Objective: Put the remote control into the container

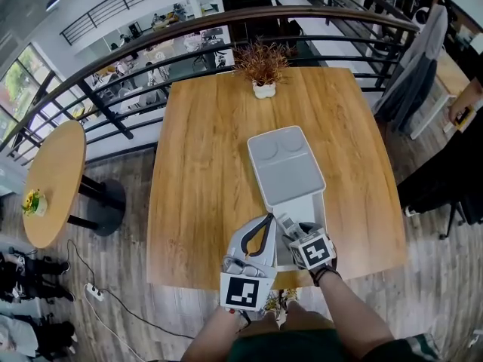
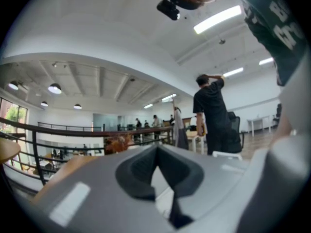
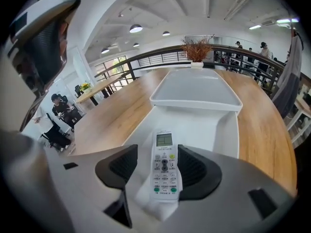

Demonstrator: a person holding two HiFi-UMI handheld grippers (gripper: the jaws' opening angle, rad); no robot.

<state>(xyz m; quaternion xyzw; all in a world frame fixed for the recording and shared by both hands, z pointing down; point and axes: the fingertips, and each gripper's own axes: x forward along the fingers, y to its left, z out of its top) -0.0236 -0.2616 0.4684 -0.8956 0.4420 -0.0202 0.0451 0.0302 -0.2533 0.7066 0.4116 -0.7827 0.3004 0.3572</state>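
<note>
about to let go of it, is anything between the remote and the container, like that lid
Nothing visible does. The remote control sits between the jaws of the right gripper, directly over the open near part of the white container. The grey lid lies at the container's far end, beyond the remote.

Bright ceiling lights glare at the upper right, both gripper views bend round with black corners, and the left gripper looks blurry.

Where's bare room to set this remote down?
Free: the open near half of the container, between its walls and the lid over the far half; bare table either side. Tight: the near rim, where left gripper and right gripper crowd the remote control.
</note>
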